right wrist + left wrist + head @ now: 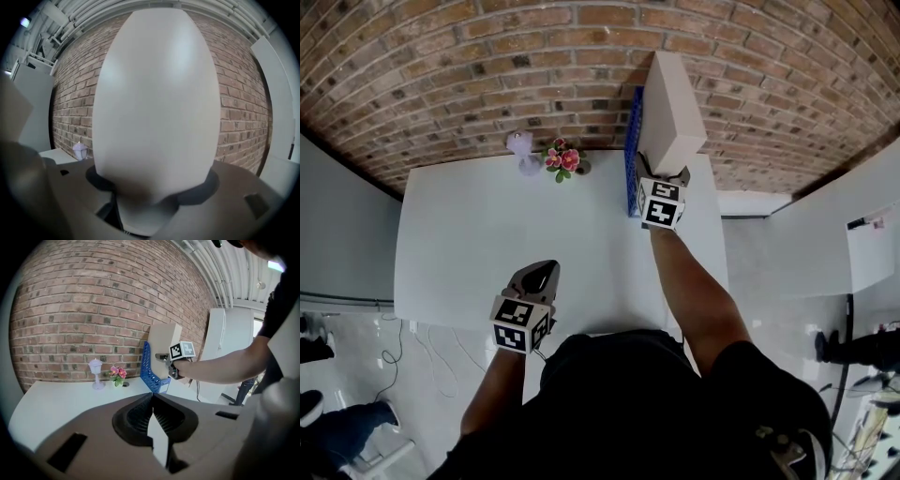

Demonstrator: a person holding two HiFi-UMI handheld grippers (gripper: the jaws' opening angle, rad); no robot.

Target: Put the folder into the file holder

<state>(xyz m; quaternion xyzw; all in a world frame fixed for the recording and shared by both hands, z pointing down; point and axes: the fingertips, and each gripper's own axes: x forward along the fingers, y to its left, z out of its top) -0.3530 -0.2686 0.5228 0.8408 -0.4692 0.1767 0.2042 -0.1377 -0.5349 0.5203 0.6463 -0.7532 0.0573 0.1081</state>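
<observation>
A thick pale folder (670, 103) stands upright in the blue mesh file holder (632, 159) at the table's back right, against the brick wall. My right gripper (664, 178) is at the folder's near edge, one jaw on each side of it. In the right gripper view the folder (154, 103) fills the frame between the wide-set jaws, which look slack around it. My left gripper (542, 277) hovers over the table's near edge, jaws together and empty. The left gripper view shows the folder (164, 341), the holder (149, 371) and the right gripper (168, 363).
A small white lamp (523, 150) and a pot of pink flowers (562, 159) stand at the back of the white table (487, 244). The brick wall (441, 66) lies directly behind. Cables (394, 361) trail on the floor at left.
</observation>
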